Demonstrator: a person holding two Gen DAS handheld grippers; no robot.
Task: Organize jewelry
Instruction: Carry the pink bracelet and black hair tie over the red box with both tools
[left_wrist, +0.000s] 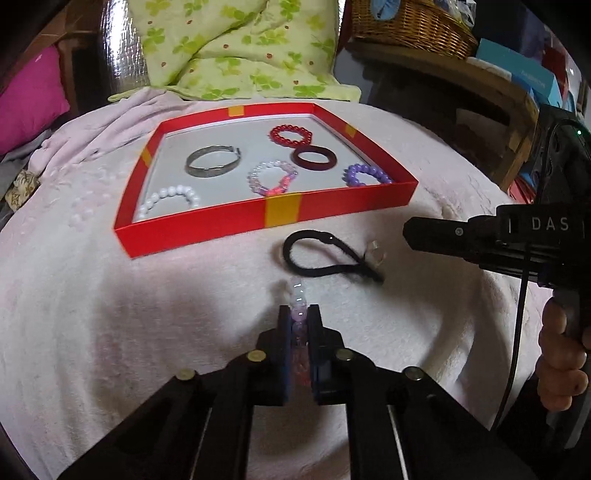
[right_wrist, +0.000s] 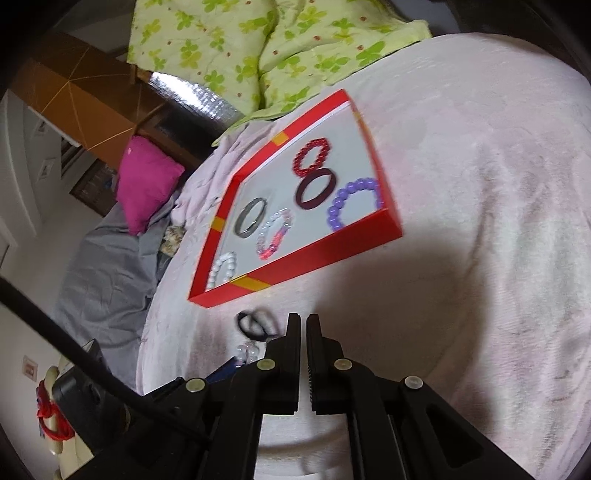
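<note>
My left gripper (left_wrist: 298, 312) is shut on a bracelet of clear and lilac beads (left_wrist: 297, 293) that stands up from the pale pink blanket (left_wrist: 147, 314). Just beyond it lie a black hair tie (left_wrist: 325, 254) and a clear bead (left_wrist: 375, 252). The red tray (left_wrist: 207, 230) behind them holds several bracelets and bangles. My right gripper (right_wrist: 303, 321) hovers over the blanket with its fingers shut and nothing between them. To its left are the hair tie (right_wrist: 255, 325) and the clear beads (right_wrist: 248, 350). The right gripper (left_wrist: 408, 232) also shows at the right edge of the left wrist view.
In the tray lie a red bead bracelet (left_wrist: 291, 134), a dark maroon bangle (left_wrist: 314, 157), a purple bead bracelet (left_wrist: 365, 174), a silver bangle (left_wrist: 211, 165), a pink bead bracelet (left_wrist: 273, 178) and a white bead bracelet (left_wrist: 170, 201). A green quilt (left_wrist: 236, 48) lies behind.
</note>
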